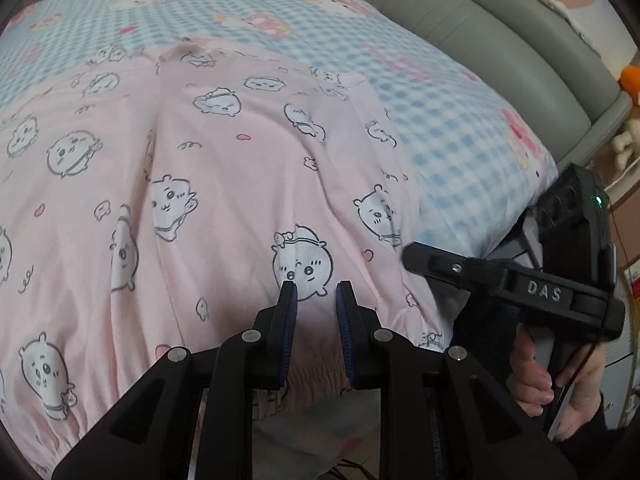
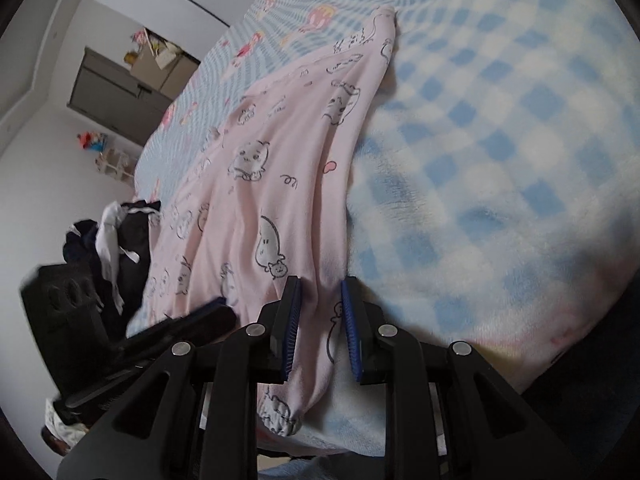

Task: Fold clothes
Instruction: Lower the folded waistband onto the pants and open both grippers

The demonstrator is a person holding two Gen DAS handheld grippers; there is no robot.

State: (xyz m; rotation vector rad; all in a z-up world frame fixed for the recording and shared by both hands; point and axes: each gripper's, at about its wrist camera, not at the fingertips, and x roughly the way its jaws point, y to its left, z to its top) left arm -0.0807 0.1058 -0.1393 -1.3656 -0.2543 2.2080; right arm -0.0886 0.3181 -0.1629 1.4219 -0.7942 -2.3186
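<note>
Pink pyjama trousers [image 1: 220, 160] printed with white cartoon animals lie spread flat on the bed, their gathered waistband [image 1: 312, 376] at the near edge. My left gripper [image 1: 316, 292] hovers just over the waistband with its blue pads apart, pink cloth showing in the gap and nothing pinched. My right gripper [image 1: 424, 260] sits at the trousers' right edge. In the right wrist view that gripper [image 2: 320, 288] straddles the trousers' [image 2: 260, 200] side edge near the bed's front, pads apart and not pressing. The left gripper [image 2: 200, 316] appears blurred at the left.
A blue-and-white checked blanket [image 2: 500, 160] covers the bed. A grey padded headboard [image 1: 500, 40] runs along the far right side. Beside the bed lies a pile of dark and white clothes [image 2: 116, 240]. A person's hand [image 1: 532, 380] holds the right gripper's handle.
</note>
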